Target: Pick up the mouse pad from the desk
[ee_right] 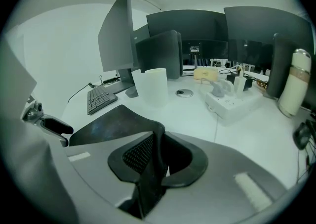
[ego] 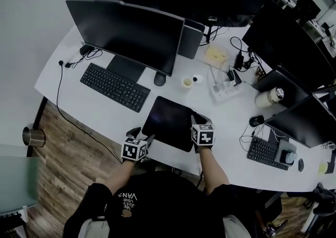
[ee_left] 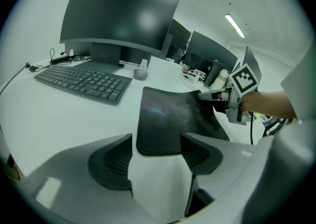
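Observation:
The black mouse pad (ego: 169, 121) lies on the white desk (ego: 105, 121) in front of me. My right gripper (ego: 199, 119) is shut on its right edge; in the right gripper view the pad (ee_right: 106, 126) curls up from the desk, pinched between the jaws of the right gripper (ee_right: 157, 156). My left gripper (ego: 143, 134) is at the pad's near left corner. In the left gripper view the left gripper (ee_left: 157, 141) stands open, the pad's near edge (ee_left: 158, 148) lying between its jaws untouched by the pads. The right gripper (ee_left: 217, 94) shows at the pad's far side.
A black keyboard (ego: 114, 86) lies left of the pad, with a monitor (ego: 126, 32) and a grey mouse (ego: 159, 79) behind it. A white cup (ee_right: 150, 87), a power strip (ee_right: 234, 102) and a bottle (ee_right: 295, 82) stand beyond and to the right.

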Tool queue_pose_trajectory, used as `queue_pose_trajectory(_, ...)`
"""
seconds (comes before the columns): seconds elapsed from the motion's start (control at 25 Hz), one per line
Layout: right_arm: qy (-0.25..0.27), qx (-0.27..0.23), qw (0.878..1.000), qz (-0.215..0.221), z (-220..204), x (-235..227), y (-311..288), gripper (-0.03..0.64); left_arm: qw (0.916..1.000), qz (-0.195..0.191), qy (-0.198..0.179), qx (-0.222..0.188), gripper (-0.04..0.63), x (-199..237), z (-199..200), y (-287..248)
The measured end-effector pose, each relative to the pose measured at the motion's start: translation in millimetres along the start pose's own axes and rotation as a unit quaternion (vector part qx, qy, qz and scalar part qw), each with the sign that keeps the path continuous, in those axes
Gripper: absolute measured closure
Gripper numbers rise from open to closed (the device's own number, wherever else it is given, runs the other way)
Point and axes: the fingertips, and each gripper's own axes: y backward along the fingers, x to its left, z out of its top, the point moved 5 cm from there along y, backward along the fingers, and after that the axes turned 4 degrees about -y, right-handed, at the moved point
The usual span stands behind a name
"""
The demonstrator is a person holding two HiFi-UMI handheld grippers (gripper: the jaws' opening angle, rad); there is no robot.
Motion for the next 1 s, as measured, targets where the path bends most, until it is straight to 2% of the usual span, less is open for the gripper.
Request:
queue_pose_trajectory(0.48, -0.002, -0.007, 1.000, 0.008, -3.0, 5.6, 10.1, 0.549, 0.9987, 0.044, 0.025, 0.000, 0.316, -0.7, 3.3, -7.5)
queue_pose_trajectory(0.64, 0.000, -0.009, 1.000, 0.010, -3.1, 6.3, 10.4, 0.551, 0.9989, 0.040, 0.020, 0.012, 0.322, -3.6, 3.9, -9.7)
queue_pose_trajectory(0.72, 0.000, -0.010, 1.000, 0.010, -3.0, 6.7, 10.9, 0.552, 0.9991, 0.033, 0.021, 0.018, 0.380, -6.6, 4.1, -11.3)
queue_pose_trajectory(1.0, -0.003, -0.016, 1.000, 0.017, 0.6, 7.4, 17.0, 0.552, 0.9983, 0.019, 0.056, 0.003, 0.474, -10.7, 7.0, -6.1)
